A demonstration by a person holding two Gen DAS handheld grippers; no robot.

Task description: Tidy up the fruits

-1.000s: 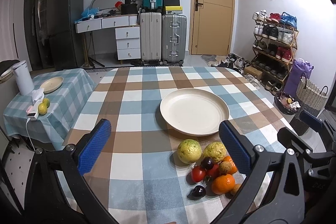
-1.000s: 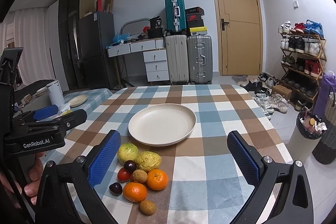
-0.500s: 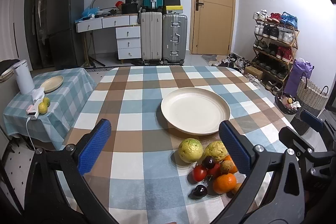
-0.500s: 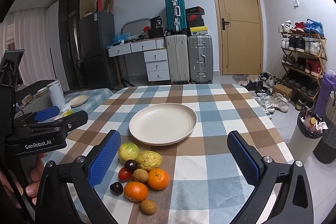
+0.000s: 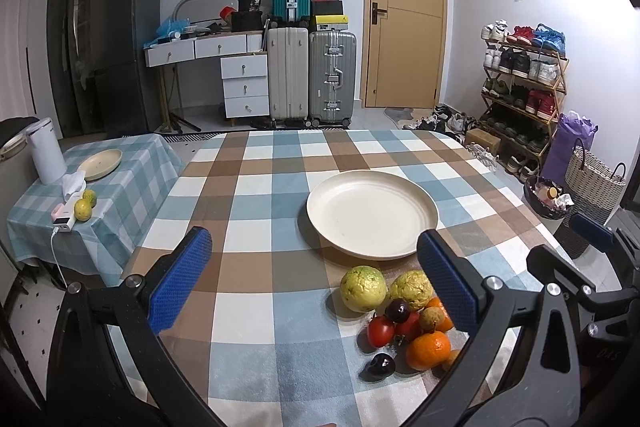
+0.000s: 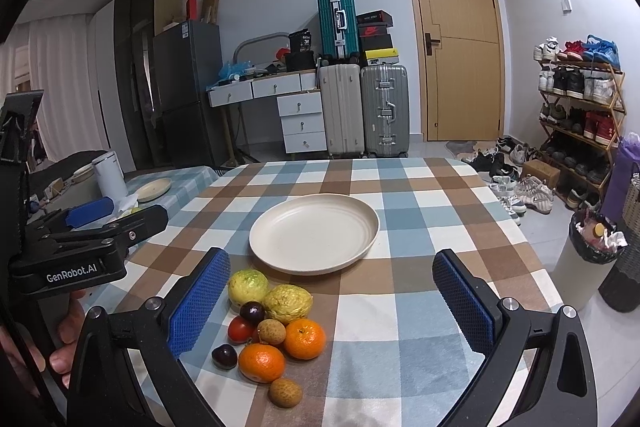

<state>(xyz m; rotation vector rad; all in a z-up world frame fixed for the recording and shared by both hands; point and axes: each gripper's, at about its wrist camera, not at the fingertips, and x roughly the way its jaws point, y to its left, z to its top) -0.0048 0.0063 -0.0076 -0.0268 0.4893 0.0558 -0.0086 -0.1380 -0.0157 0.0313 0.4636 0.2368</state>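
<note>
The left gripper (image 5: 314, 271) hangs above the blue, brown and white checked tablecloth (image 5: 256, 195) with its blue-padded fingers (image 5: 180, 279) spread wide and nothing between them. Ahead of those fingers and toward the right one lies the round cream plate (image 5: 372, 215), bare. The heap of fruit sits just short of the plate, partly hidden behind the right finger: two bumpy yellow-green guavas (image 5: 363, 288), a red tomato (image 5: 380, 331), dark plums (image 5: 382, 364) and glossy orange mandarins (image 5: 427, 350).

The right gripper (image 6: 332, 291) is likewise wide open and holds nothing. In its view the heap lies against the inner side of its left finger, with a small brown rough-skinned fruit (image 6: 285, 391), possibly a lychee, nearest the camera.

Nothing is on the plate yet, so the sorting seems not begun. The likely troubles come from the heap itself. The fruits touch one another, so fingers closing on one may shove its neighbours, and round ones could roll across the cloth toward the table edge nearest the camera. The tomato and plums look soft, and a hard squeeze might bruise or split them. The guavas are broad and may slip from a shallow grip. With both grippers near the same heap, they could also knock together.
</note>
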